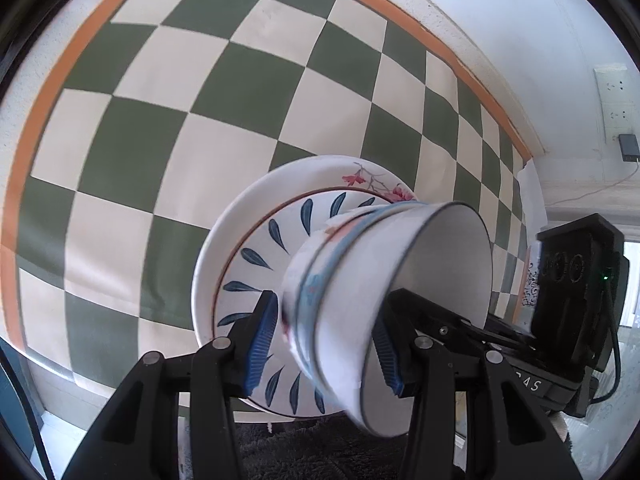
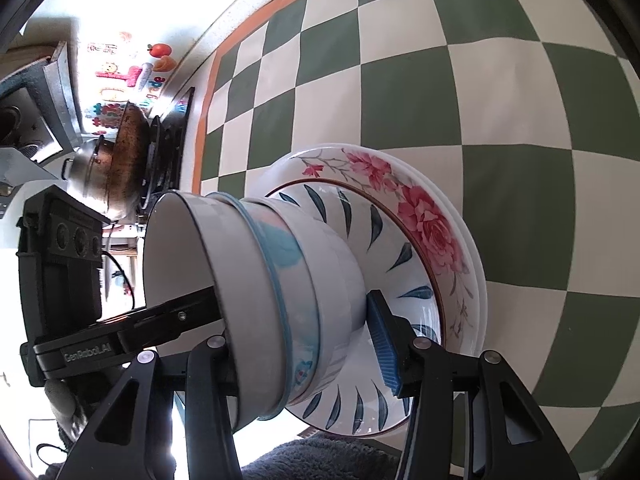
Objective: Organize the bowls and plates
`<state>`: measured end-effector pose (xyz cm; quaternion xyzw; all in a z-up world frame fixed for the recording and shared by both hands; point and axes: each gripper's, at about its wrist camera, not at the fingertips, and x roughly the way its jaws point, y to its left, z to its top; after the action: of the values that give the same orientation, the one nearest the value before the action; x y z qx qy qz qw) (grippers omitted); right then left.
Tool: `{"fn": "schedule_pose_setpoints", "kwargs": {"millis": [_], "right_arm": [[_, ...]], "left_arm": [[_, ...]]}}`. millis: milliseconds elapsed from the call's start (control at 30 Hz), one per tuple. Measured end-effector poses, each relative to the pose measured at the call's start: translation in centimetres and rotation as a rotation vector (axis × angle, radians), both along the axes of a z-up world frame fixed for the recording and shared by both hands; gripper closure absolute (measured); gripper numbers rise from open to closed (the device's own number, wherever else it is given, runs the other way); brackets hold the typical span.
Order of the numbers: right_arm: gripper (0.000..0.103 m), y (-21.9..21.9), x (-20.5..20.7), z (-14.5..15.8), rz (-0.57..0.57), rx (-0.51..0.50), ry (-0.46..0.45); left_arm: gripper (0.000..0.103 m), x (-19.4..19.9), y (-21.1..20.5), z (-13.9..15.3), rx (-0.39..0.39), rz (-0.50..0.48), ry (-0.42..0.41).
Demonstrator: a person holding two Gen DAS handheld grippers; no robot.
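Checkered cloth (image 1: 168,128), wok (image 2: 124,156) on stove (image 2: 168,148), wall socket (image 1: 616,100).

Nested bowls (image 2: 280,300) sit stacked on floral plates (image 2: 432,232) — all on checkered cloth.

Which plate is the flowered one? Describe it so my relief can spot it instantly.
Start at the green-and-cream checkered cloth. On it sits a stack of dishes topped by nested bowls. The flowered plate lies directly under the blue-leaf plate; it alone carries pink roses on its rim.
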<state>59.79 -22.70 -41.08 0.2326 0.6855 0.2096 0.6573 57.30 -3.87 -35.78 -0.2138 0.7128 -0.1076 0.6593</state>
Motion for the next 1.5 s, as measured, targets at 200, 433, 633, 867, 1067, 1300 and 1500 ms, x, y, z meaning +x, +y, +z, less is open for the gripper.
{"fn": "schedule_pose_setpoints", "kwargs": {"millis": [200,433,633,867,1067,1300,1500], "right_arm": [[0.052,0.0,-0.1,2.6,0.002,-0.056,-0.065],[0.052,0.4,-1.9,7.5,0.034,-0.201,-0.188],[0.045,0.4,-5.4,12.1,0.024,-0.344,-0.288],[0.009,0.1,-9.6,17.2,-0.043,-0.439,-0.403],[0.004,-0.2,-13.6,21.9,-0.129,-0.511,-0.541],[0.003,-0.4,-21.1,28.8,-0.191,-0.551,-0.7],[0.003,-0.1,-29.7,34.4,-0.234,-0.57,-0.798]], "left_arm": [[0.06,-0.5,0.2,1.7,0.06,-0.017,-0.05],[0.058,-2.6,0.5,6.1,0.218,-0.059,-0.184],[0.043,-5.2,0.7,9.8,0.315,-0.083,-0.301],[0.005,-8.2,0.8,14.1,0.387,-0.074,-0.462],[0.004,-11.2,0.7,17.9,0.405,-0.048,-0.561],[0.004,-18.5,-0.1,24.3,0.434,-0.025,-0.719],[0.003,-25.3,0.3,28.6,0.448,-0.004,-0.797]]}}
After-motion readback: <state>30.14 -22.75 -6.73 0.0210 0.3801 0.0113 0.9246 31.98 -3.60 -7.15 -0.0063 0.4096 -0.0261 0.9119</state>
